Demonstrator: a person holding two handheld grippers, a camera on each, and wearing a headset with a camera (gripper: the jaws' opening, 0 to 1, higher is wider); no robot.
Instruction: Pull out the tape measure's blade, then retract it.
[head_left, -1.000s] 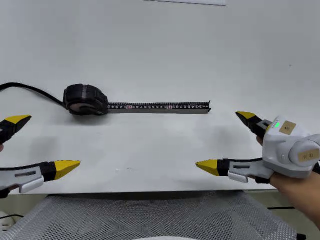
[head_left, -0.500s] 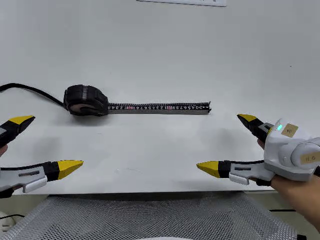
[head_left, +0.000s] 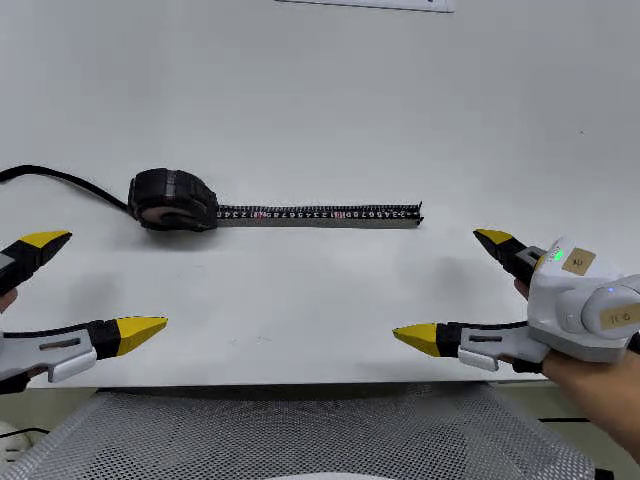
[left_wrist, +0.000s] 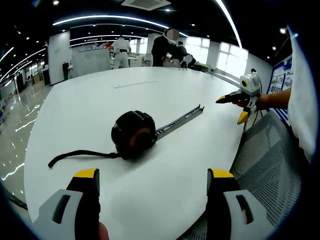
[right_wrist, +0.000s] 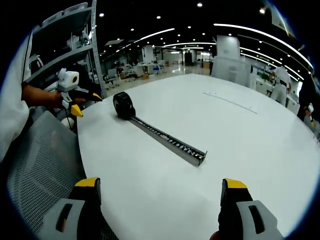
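The black tape measure (head_left: 172, 200) lies on the white table (head_left: 320, 90), a bit left of the middle of the head view. Its blade (head_left: 320, 213) is already out. It lies flat and reaches to the right, with its hook end near the middle right. A black strap (head_left: 55, 177) trails from the case to the left edge.

So the pulling-out part looks done, and letting the blade go back in looks like the part that is left (nothing is touching the tape measure right now).

The left gripper (head_left: 110, 280) is at the lower left and the right gripper (head_left: 439, 283) at the lower right. Both have their jaws wide apart and hold nothing. Both are well apart from the tape measure.

The blade has tiny white numbers and a few red marks, but they are too small to read. No brand name can be read on the case.
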